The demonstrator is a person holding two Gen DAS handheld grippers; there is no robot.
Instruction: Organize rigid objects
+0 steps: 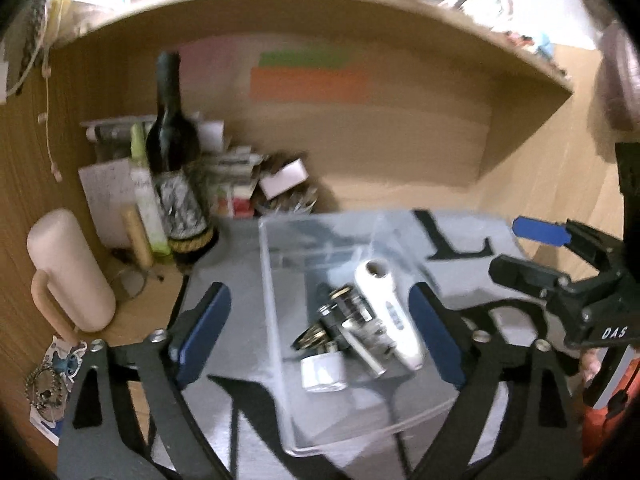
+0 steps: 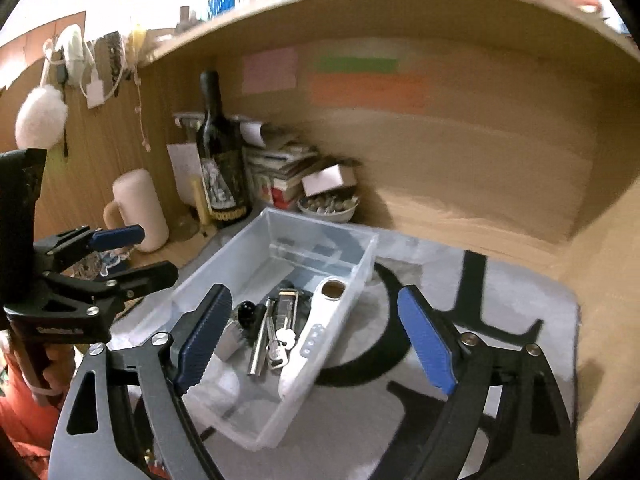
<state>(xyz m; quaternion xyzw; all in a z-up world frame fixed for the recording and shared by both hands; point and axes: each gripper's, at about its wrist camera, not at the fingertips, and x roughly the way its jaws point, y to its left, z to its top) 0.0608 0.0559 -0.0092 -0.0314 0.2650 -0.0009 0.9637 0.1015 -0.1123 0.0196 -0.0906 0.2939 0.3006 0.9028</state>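
Clear bin on grey mat, holding white thermometer, keys, metal bits. Left gripper fingers spread, straddling bin, gripping nothing. Right gripper fingers spread over bin's right wall, empty. Wine bottle behind bin on desk.

My left gripper is showing black angular arms, silver screw heads, and ribbed blue pads on its fingers. My right gripper is looking identical, white lettering is showing on its black body beside the clear bin, and an orange sleeve is showing behind the left one.
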